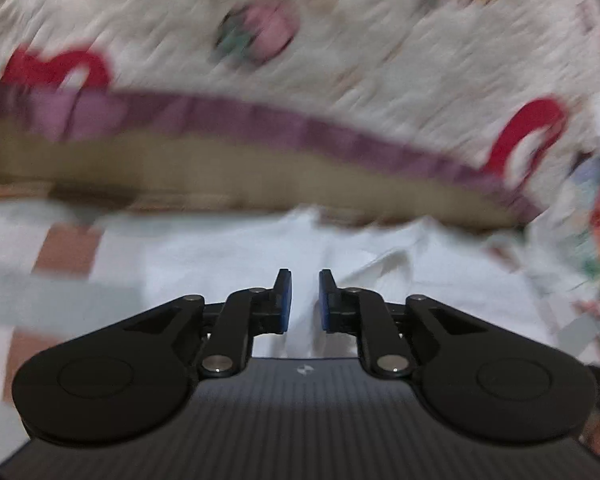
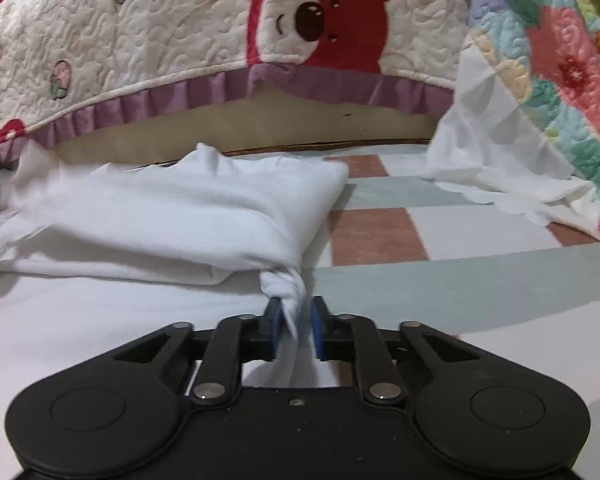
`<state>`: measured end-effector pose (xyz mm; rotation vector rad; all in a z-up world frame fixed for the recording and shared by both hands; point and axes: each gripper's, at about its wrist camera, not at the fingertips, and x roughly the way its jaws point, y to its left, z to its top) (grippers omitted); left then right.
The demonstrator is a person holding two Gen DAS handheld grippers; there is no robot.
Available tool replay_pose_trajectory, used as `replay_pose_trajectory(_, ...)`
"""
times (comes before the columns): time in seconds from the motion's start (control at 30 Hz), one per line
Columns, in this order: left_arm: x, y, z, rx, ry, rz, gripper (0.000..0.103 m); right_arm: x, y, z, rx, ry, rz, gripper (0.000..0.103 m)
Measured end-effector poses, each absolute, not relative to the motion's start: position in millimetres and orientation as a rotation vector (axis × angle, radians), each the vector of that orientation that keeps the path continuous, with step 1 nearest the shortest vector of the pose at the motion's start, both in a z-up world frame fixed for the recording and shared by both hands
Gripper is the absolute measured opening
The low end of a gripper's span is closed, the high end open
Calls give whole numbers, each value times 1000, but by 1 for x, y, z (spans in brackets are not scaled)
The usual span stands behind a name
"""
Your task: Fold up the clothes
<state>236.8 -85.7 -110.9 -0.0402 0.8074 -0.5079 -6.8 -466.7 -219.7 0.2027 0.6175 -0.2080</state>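
1. Right wrist view: the right tongs (image 2: 294,328) have a twisted corner of the white garment (image 2: 172,216) running between their blue pads (image 2: 274,328). The pads stand slightly apart on either side of the cloth, so I cannot tell whether they truly pinch it or only straddle it.
2. The garment lies folded in a thick bundle just ahead of these tongs and to their left, on the checked sheet (image 2: 380,236) of pale green, white and brown squares.
3. Beyond the bundle hangs a cream quilt (image 2: 160,40) with a red bear face and a purple frill along its lower edge.
4. Ahead and to the right a flowered quilt (image 2: 560,72) with a white underside droops onto the sheet.
5. Left wrist view: it is badly blurred. The left tongs (image 1: 304,300) are spread a little, with white cloth (image 1: 380,248) showing below the gap between them; whether the pads touch it I cannot tell.
6. The same cream quilt with its purple frill fills the space ahead of them.
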Motion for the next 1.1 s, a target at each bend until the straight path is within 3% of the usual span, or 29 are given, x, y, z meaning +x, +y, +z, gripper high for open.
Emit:
replay_pose_trajectory(0.1,234,-77,-128,-38,872,-497,20,-6,-471,-220,222,614,-211,12)
replay_pose_trajectory(0.3,231,-87,-128,-6,894,-616,55,-6,-474,-219,247,611,-218,13)
replay_pose_trajectory(0.4,239,-98,-138,-5,933,-582,58,-5,-473,-219,261,606,-200,21)
replay_pose_trajectory(0.47,246,-102,-149,-5,962,-556,55,0,-469,-218,241,601,-190,23)
replay_pose_trajectory(0.53,251,-106,-155,41,975,-537,16,6,-464,-216,217,595,-182,37)
replay_pose_trajectory(0.6,253,-108,-150,82,969,-545,11,13,-460,-214,193,592,-188,40)
replay_pose_trajectory(0.67,251,-107,-145,94,960,-543,10,22,-458,-214,167,594,-221,39)
replay_pose_trajectory(0.7,250,-106,-144,111,959,-537,10,22,-459,-212,166,586,-240,31)
replay_pose_trajectory(0.73,250,-106,-144,127,960,-537,10,21,-460,-208,172,573,-262,15)
replay_pose_trajectory(1.1,261,-87,-155,-63,1020,-471,8,9,-489,-208,373,596,-306,13)
